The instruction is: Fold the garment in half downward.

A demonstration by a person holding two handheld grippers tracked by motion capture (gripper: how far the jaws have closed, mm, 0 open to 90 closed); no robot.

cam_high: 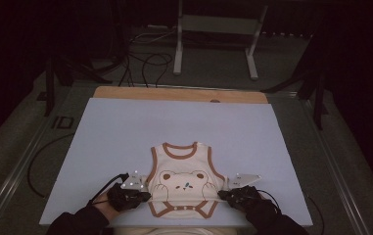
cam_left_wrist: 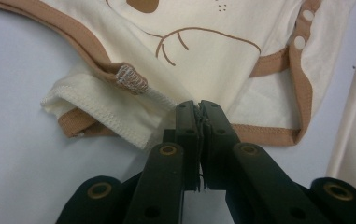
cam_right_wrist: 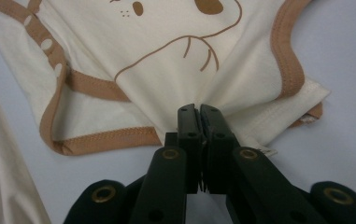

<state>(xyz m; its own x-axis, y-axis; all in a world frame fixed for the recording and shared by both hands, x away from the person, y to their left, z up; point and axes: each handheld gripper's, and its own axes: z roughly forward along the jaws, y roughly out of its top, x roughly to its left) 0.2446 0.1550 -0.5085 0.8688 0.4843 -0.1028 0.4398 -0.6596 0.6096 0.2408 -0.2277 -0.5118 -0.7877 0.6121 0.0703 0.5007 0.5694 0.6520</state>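
Both your left gripper (cam_left_wrist: 199,106) and right gripper (cam_right_wrist: 198,110) pinch the bodysuit (cam_high: 184,183) side edges; thin bite, uneven pull could slip fabric free

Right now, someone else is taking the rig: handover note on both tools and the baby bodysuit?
Left tool: shut, pinching the side edge of the cream bodysuit.
Right tool: shut, pinching the opposite side edge.
Bodysuit: flat on the pale blue table cover near the person's edge, bear print up, neck opening pointing away, snap end nearest.
Done: garment spread out, both sides gripped.
Left: probably a fold or a lift; no fold made yet.
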